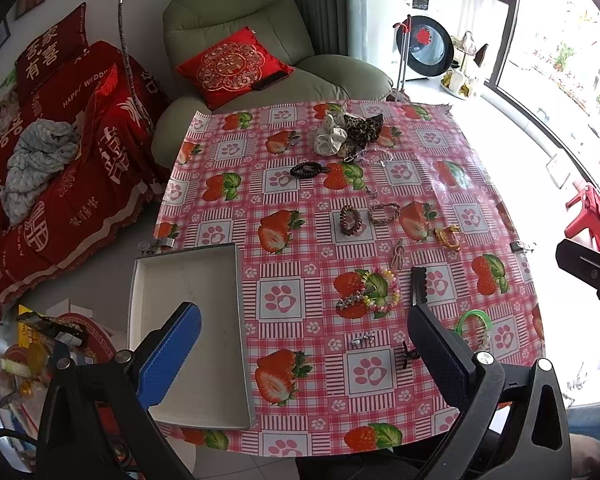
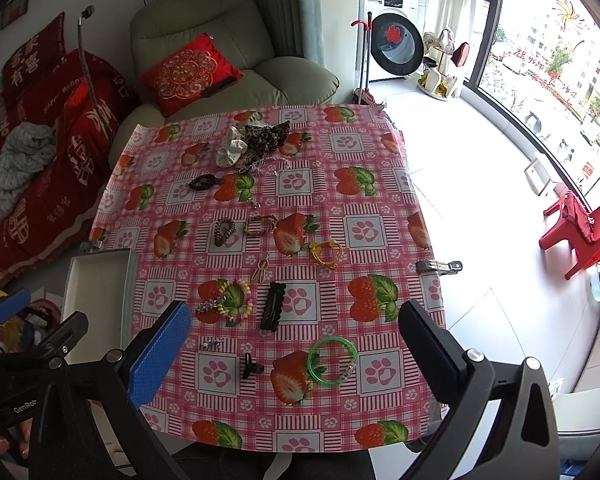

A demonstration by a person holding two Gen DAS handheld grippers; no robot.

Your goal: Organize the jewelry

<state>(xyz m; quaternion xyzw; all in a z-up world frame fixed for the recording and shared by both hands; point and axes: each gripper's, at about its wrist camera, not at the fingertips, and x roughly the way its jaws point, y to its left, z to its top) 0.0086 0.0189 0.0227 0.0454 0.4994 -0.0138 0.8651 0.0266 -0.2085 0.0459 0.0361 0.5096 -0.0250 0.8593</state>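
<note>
Both grippers hover above the table's near edge, left gripper (image 1: 304,356) and right gripper (image 2: 296,352) each with fingers spread wide, gripping nothing. Jewelry lies scattered over the strawberry tablecloth (image 2: 364,232); green bangle (image 2: 332,360) nearest. White tray (image 1: 188,280) left. Red blanket (image 1: 80,92) reads "HAPPY WEDDING".

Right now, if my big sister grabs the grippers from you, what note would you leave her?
Left gripper: open, holding nothing, above the table's near edge.
Right gripper: open, holding nothing too.
White tray at the table's left edge has nothing in it.
Done: nothing sorted yet.
Left: everything. Green bangle, black hair clip and pastel bead bracelet lie nearest; scrunchies sit at the far end.
</note>
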